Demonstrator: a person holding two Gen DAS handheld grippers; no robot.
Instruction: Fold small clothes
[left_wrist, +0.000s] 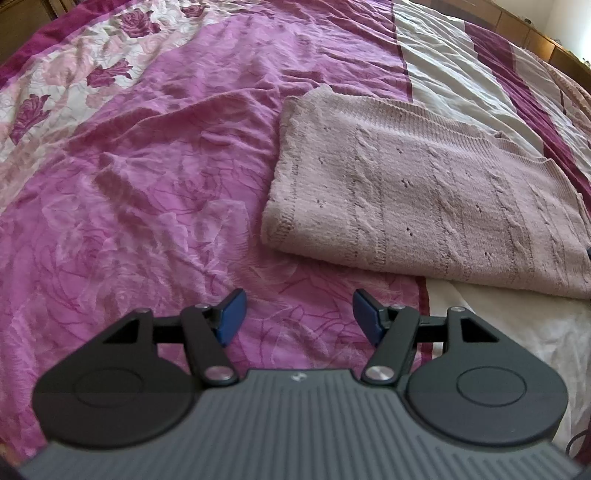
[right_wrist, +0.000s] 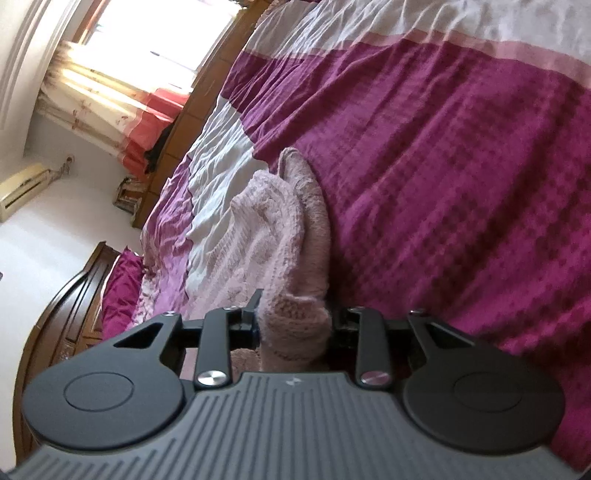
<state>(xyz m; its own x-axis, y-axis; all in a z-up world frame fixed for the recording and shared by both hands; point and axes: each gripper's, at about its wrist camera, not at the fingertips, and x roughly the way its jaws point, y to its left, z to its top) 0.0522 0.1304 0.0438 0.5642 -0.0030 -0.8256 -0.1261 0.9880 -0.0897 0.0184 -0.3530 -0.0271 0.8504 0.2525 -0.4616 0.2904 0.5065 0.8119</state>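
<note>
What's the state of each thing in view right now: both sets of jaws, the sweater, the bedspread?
left gripper: jaws open, nothing between them, above the bedspread.
right gripper: jaws shut on a bunched edge of the pink knit sweater.
pink knit sweater: folded flat on the bed, one edge gathered and lifted.
bedspread: spread over the bed, wrinkled.

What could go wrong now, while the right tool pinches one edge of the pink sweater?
1. The right tool grips a thick bunch of the sweater, so it may slip out when lifted.
2. The left tool is open above the bedspread, so the far side may drag and unfold.
</note>
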